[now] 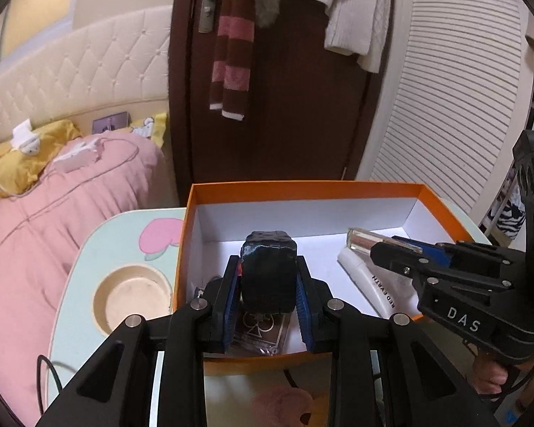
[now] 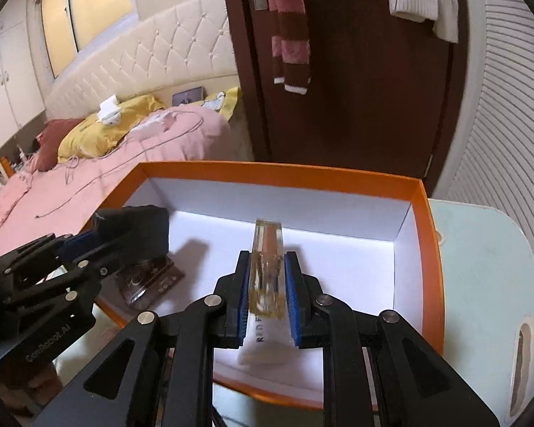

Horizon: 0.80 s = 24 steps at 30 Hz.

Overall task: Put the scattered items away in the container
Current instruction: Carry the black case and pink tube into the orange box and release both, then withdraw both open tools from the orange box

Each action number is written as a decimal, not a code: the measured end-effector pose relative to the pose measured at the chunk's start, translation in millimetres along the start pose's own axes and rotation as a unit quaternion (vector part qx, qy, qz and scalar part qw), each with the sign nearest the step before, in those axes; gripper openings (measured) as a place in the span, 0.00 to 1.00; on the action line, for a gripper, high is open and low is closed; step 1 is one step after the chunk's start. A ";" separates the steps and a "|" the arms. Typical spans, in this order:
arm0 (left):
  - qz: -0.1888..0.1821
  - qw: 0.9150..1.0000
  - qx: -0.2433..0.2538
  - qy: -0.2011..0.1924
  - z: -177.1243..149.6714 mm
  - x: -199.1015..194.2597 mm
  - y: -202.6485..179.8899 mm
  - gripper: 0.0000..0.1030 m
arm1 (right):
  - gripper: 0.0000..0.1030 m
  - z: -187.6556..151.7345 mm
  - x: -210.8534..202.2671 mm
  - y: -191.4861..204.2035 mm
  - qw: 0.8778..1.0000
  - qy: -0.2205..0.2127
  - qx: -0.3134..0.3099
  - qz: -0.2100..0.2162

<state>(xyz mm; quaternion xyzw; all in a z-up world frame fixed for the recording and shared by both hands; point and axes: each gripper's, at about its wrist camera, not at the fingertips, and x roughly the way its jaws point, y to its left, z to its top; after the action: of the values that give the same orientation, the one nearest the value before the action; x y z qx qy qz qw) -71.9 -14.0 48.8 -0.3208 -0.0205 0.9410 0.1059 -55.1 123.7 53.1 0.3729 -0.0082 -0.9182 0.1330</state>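
An orange box (image 1: 302,186) with a white inside stands on the small table; it also shows in the right wrist view (image 2: 423,199). My left gripper (image 1: 268,267) is shut on a black block (image 1: 268,270) and holds it over the box's left part, above a clear card case (image 1: 263,334). My right gripper (image 2: 267,259) is shut on a clear lip-gloss tube (image 2: 267,245) and holds it over the box, above a white tube (image 2: 263,341) lying inside. The right gripper (image 1: 381,249) also shows in the left wrist view.
The pale green table (image 1: 99,249) has a round cup recess (image 1: 131,299) left of the box. A pink bed (image 1: 53,206) lies to the left. A dark door (image 1: 295,89) with hung clothes and a slatted wardrobe (image 1: 462,89) stand behind.
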 end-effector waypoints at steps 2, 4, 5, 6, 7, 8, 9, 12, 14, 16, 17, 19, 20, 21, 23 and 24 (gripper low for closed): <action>0.001 1.000 0.001 -0.001 -0.4 0.2 0.0 0.26 | 0.19 0.4 -0.4 -1.4 1.000 0.000 0.002 0.002; 0.003 1.000 0.004 -0.002 -0.2 1.4 -0.2 0.26 | 0.19 0.6 -2.1 -2.1 1.000 -0.002 -0.001 0.000; 0.004 1.000 0.004 -0.001 0.1 2.6 -0.2 0.26 | 0.19 -0.5 -2.4 -1.7 1.000 -0.004 -0.001 -0.001; 0.000 1.000 0.004 -0.002 0.4 3.0 -0.2 0.27 | 0.19 -1.5 -2.7 -1.4 1.000 -0.006 -0.001 -0.002; -0.007 1.000 0.004 -0.003 0.7 3.2 -0.2 0.31 | 0.19 -1.9 -3.2 -0.9 1.000 -0.009 -0.002 -0.002; -0.013 1.000 0.004 -0.004 1.0 3.3 -0.1 0.45 | 0.22 -2.3 -3.7 -0.5 1.000 -0.012 -0.003 -0.002; -0.027 1.000 0.003 -0.005 1.1 2.2 -0.9 0.58 | 0.22 -2.6 -4.0 0.0 1.000 -0.014 -0.005 -0.003; -0.030 0.999 -0.007 -0.028 0.5 -8.5 -4.1 0.77 | 0.22 -1.4 -3.8 1.8 1.000 -0.011 -0.002 0.004; -0.028 0.998 -0.009 -0.061 2.3 -21.5 -3.6 0.81 | 0.22 -0.2 -13.2 3.9 0.999 -0.034 -0.003 0.010; -0.029 0.997 -0.013 -0.075 6.7 -30.5 -2.0 0.82 | 0.22 1.7 -27.6 7.0 0.997 -0.076 -0.009 0.018; -0.029 0.996 -0.017 -0.078 8.8 -34.2 -0.4 0.83 | 0.23 2.7 -34.2 8.7 0.995 -0.094 -0.013 0.022; -0.030 0.996 -0.027 -0.082 11.9 -41.8 3.5 0.83 | 0.23 5.5 -41.8 12.9 0.994 -0.104 -0.022 0.023; -0.030 0.995 -0.032 -0.084 12.1 -45.6 5.7 0.83 | 0.23 6.8 -45.3 15.0 0.994 -0.108 -0.027 0.024; -0.030 0.995 -0.037 -0.086 12.0 -49.1 7.7 0.84 | 0.23 7.5 -47.3 16.9 0.994 -0.107 -0.031 0.023; -0.022 0.995 -0.041 -0.086 9.4 -55.7 11.1 0.85 | 0.23 7.2 -51.4 19.3 0.993 -0.106 -0.037 0.022; -0.017 0.996 -0.041 -0.083 7.5 -58.3 12.2 0.85 | 0.23 5.9 -53.0 19.8 0.994 -0.103 -0.036 0.020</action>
<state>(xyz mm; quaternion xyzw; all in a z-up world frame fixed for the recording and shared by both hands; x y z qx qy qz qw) -33.7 -38.0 88.4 -0.2453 -0.0736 0.9607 0.1069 -18.1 117.4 95.8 0.2711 0.0036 -0.9486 0.1635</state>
